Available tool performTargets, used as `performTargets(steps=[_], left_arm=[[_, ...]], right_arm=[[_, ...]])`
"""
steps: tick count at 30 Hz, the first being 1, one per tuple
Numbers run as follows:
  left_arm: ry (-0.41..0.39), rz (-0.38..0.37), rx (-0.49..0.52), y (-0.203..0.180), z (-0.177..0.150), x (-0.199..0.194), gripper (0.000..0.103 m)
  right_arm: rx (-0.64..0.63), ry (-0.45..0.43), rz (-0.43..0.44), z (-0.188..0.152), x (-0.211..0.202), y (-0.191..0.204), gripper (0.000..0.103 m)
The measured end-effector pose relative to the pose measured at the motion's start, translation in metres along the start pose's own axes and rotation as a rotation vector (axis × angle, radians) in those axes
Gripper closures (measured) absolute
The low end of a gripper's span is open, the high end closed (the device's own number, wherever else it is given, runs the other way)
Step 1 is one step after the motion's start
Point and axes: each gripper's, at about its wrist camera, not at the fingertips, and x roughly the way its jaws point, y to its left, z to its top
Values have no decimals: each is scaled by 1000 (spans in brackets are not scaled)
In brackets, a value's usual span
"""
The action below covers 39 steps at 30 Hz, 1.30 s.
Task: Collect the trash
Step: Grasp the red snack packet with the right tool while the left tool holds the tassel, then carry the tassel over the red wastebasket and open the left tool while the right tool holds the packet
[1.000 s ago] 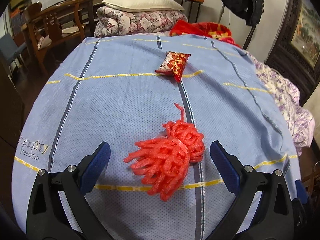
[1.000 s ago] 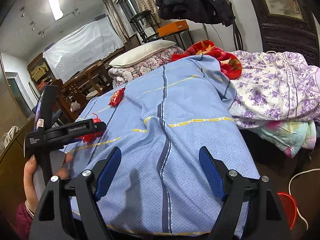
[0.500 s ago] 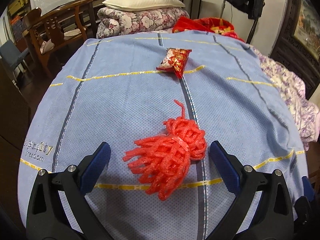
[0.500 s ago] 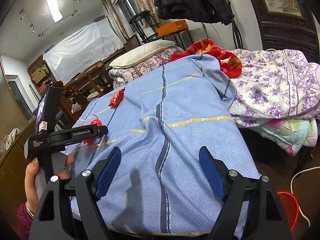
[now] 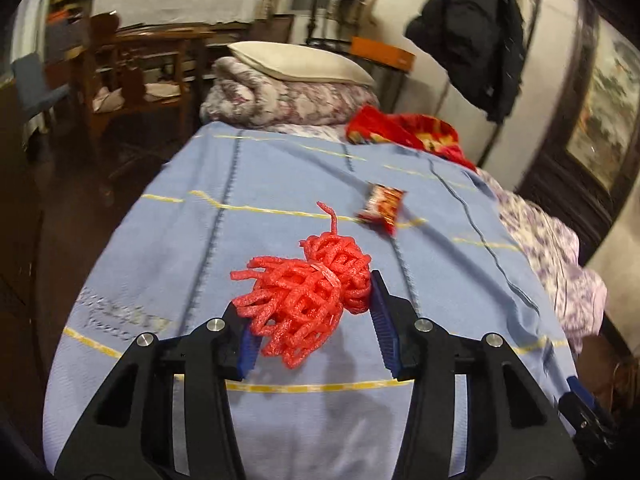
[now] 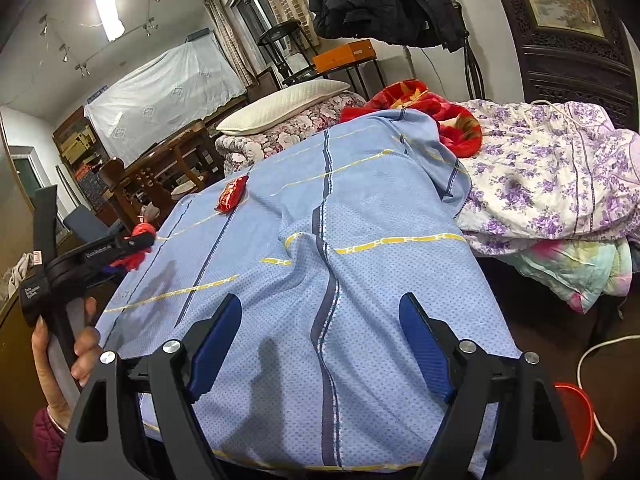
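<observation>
A red foam net bundle [image 5: 308, 292] sits between the fingers of my left gripper [image 5: 310, 320], which is shut on it and holds it a little above the blue blanket [image 5: 200, 248]. A red snack wrapper [image 5: 382, 208] lies further back on the blanket. In the right wrist view the left gripper [image 6: 116, 250] with the red net [image 6: 138, 246] shows at the left, and the wrapper [image 6: 232, 198] lies beyond it. My right gripper [image 6: 320, 344] is open and empty over the blanket's near end.
A folded floral quilt with a pillow [image 5: 292, 80] lies at the bed's head. A red blanket [image 6: 424, 112] and a purple floral quilt [image 6: 560, 176] lie on the right. A wooden chair [image 5: 132, 76] stands left. A red bin [image 6: 576, 416] sits on the floor at right.
My left gripper has closed on the red foam net and lifted it off the blanket, tilting upward. The right gripper has barely moved.
</observation>
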Motion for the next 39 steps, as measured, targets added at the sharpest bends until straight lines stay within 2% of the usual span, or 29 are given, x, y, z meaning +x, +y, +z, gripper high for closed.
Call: performTargets(steps=[3,6,9,15,20,24,28,29,31,34,39], left_arm=[[-8,42,-21,6,2,1,55],[-5,50,-48,14,3,3,55],[7,59,-75,24,2,3,55],[31,45,-124,35,4,7,55],[45,15,-146,42,5,9,55],[56,-4,-171,48,6,12,55],[52,3,-163,47,7,12,55],[49,8,-156,46,7,12,55],[39,19,-137,42,8,11,55],[27,26,-120,38,7,10,55],[5,46,-95,31,3,6,55]], right_arm=[[-32,-11,16,10,1,10,23],[-100,-24,44,35,11,34,23],[-142,33,122,69,42,65,23],[-222,92,127,101,105,110,23],[-199,181,110,119,164,135,25],[-141,239,95,126,203,140,33],[-107,281,67,127,235,143,33],[-115,272,60,127,238,144,35],[-160,259,17,126,244,150,63],[-144,231,31,128,239,146,67],[-130,192,74,121,197,129,67]])
